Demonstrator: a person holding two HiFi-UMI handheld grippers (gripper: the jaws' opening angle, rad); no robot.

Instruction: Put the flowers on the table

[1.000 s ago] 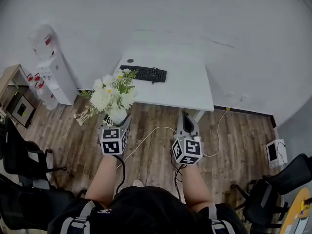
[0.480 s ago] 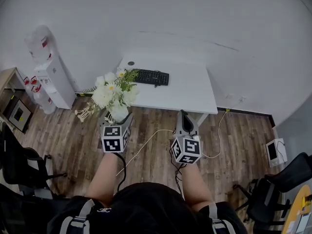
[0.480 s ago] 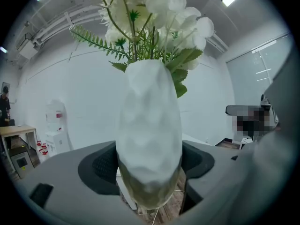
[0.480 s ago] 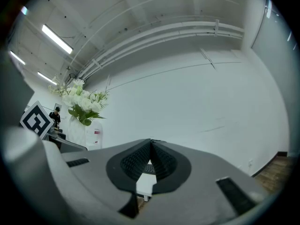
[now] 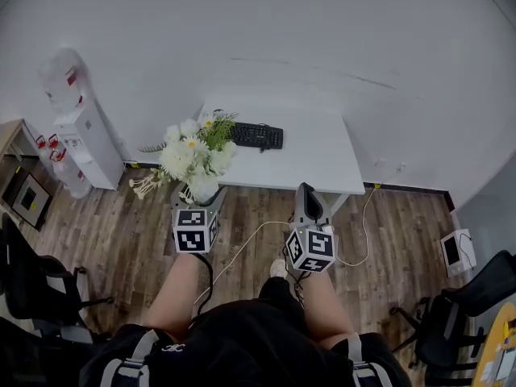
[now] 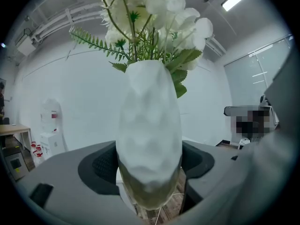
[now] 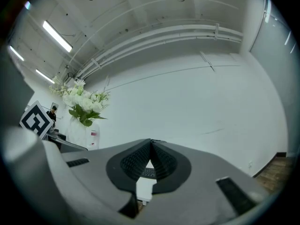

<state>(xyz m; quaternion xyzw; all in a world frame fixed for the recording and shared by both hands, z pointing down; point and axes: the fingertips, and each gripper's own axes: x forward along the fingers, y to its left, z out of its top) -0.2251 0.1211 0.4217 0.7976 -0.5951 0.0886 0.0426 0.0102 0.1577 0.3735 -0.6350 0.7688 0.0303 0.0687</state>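
Vase (image 6: 149,135) w/ flowers (image 6: 159,8) held in left gripper (image 5: 197,207), pad contact seen only in its view; right gripper (image 7: 150,156) closed, empty.

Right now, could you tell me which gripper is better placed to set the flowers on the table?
Left. The left gripper grips the white vase of flowers upright, close to the table's near-left corner. The right gripper is shut and empty.

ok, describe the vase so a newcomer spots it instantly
Start at the white desk by the wall. At its front left corner, the left gripper holds a bumpy white vase. It alone carries white flowers and green fern.
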